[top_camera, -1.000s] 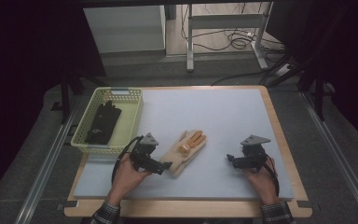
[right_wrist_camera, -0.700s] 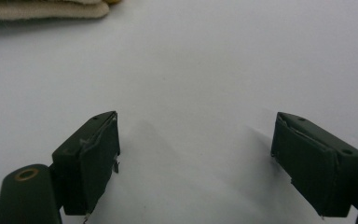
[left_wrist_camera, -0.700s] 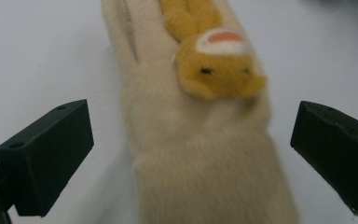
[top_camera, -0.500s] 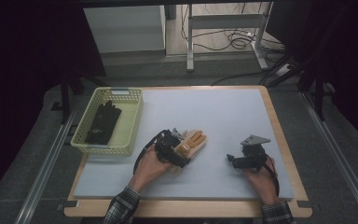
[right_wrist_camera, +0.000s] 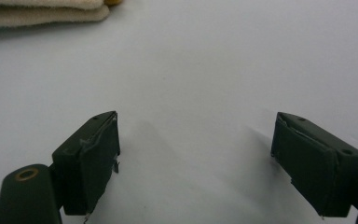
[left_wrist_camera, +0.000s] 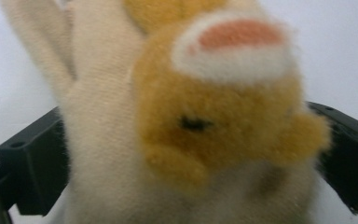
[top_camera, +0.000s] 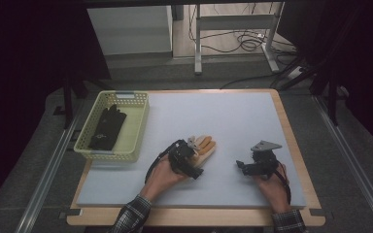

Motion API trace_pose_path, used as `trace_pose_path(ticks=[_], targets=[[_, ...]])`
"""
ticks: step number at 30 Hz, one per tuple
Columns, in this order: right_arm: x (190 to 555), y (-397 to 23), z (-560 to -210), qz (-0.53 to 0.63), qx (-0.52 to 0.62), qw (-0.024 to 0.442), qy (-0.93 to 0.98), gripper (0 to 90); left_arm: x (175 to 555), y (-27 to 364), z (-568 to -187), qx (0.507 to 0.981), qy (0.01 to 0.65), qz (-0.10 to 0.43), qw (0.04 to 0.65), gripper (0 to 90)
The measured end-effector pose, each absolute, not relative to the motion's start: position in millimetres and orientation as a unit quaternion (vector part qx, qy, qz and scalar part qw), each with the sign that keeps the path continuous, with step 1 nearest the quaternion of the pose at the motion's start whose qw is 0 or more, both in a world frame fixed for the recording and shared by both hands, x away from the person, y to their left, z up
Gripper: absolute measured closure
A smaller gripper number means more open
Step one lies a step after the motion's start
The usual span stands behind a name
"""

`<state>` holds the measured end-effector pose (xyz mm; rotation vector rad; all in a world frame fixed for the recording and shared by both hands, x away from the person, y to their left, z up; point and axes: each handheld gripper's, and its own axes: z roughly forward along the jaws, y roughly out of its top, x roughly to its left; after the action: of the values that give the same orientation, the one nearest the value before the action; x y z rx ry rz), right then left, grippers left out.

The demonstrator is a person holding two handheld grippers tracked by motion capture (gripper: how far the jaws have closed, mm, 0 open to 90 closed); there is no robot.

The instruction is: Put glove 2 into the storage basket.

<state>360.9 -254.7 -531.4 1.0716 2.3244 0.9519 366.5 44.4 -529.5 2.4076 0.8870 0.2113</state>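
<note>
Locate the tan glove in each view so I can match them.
High view: tan glove at table centre, under the left tool.
Left gripper view: glove fills the middle, between the black jaws.
Right gripper view: cream edge at top left.
Shared landmark: pale blue mat.

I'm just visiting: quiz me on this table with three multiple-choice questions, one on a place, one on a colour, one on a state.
1. Where does the black glove lie?
A. in the basket
B. on the mat
C. on the floor

2. What colour is the glove at the left gripper?
A. blue
B. cream and orange
C. green

3. How do the right gripper's jaws stand?
A. shut on a glove
B. shut on nothing
C. open, with nothing between

Answers: 1 A, it rests inside the basket walls. 2 B, the left gripper view shows those colours. 3 C, bare mat shows between the jaws.
</note>
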Motion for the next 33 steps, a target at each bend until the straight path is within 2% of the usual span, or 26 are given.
trace_pose_path(ticks=[3, 7, 10, 13, 18, 33], targets=[[361.1, -254.9, -531.5, 0.341, 0.384, 0.204, 0.834, 15.1, 364.8, 44.4, -526.1, 0.898, 0.331, 0.082, 0.276, 10.0], [360.8, -254.6, -531.5, 0.341, 0.384, 0.204, 0.833, 15.1, 362.0, 47.8, -521.5, 0.896, 0.331, 0.083, 0.283, 37.1], [360.8, -254.5, -531.5, 0.341, 0.384, 0.204, 0.833, 15.1, 361.0, 49.0, -520.5, 0.895, 0.333, 0.084, 0.285, 48.2], [360.6, -254.4, -531.4, 0.341, 0.384, 0.205, 0.833, 15.1, 360.5, 49.8, -519.1, 0.893, 0.337, 0.081, 0.287, 55.0], [360.5, -254.4, -531.4, 0.341, 0.384, 0.205, 0.833, 15.1, 361.3, 54.4, -509.7, 0.887, 0.340, 0.073, 0.304, 60.6], [360.4, -254.3, -531.4, 0.341, 0.384, 0.206, 0.833, 15.1, 380.9, 80.8, -456.1, 0.873, 0.372, 0.124, 0.290, 60.1]])
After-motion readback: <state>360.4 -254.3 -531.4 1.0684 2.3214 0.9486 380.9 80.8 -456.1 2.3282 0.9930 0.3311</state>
